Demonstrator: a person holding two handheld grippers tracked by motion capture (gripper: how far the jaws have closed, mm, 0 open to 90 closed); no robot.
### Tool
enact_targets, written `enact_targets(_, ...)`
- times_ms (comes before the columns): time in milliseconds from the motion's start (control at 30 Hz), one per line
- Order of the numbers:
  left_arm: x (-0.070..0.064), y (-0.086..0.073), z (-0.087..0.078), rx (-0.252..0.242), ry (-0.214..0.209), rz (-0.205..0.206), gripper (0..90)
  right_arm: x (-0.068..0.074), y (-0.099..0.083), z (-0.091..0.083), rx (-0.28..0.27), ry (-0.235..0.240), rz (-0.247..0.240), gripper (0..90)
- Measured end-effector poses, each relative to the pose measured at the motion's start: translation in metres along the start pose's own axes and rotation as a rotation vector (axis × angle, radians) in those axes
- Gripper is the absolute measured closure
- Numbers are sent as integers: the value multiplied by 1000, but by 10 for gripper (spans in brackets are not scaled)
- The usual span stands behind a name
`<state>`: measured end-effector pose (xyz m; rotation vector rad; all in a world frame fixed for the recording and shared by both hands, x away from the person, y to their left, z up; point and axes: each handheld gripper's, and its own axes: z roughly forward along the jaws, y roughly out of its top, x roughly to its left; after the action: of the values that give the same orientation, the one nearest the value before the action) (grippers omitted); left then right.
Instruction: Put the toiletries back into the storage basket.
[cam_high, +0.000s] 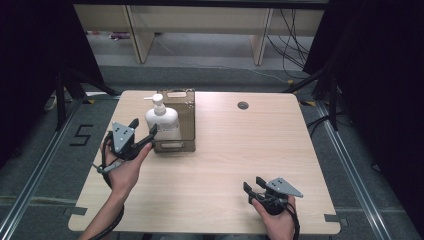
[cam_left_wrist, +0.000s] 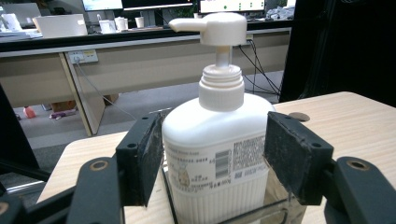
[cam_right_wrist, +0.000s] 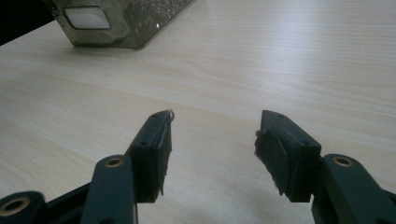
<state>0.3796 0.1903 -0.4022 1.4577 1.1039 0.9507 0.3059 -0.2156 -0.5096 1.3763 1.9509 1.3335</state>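
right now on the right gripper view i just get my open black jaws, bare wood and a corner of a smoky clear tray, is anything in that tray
observer: yes, a white plastic pump bottle stands upright in the smoky clear tray.
operator: where's the left gripper
observer: the left gripper has one jaw on each side of the bottle's body. i cannot tell whether the pads press on it.
operator: which way does the pump face
observer: in the high view the white pump nozzle points to the left of the picture, the left gripper's side.
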Motion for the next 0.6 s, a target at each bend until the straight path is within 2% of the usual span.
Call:
enact_targets(67, 1, -4, -3, 2, -4, -3, 368, -1, 0, 0, -2, -10, -16, 452)
enact_targets(367, 7, -22, -14, 19, -6, 15, 366, -2, 0, 0, -10, -12, -24, 452)
enact_targets(600, 12, -42, -22, 32, 0, 9, 365, -1, 0, 0, -4, -17, -25, 450)
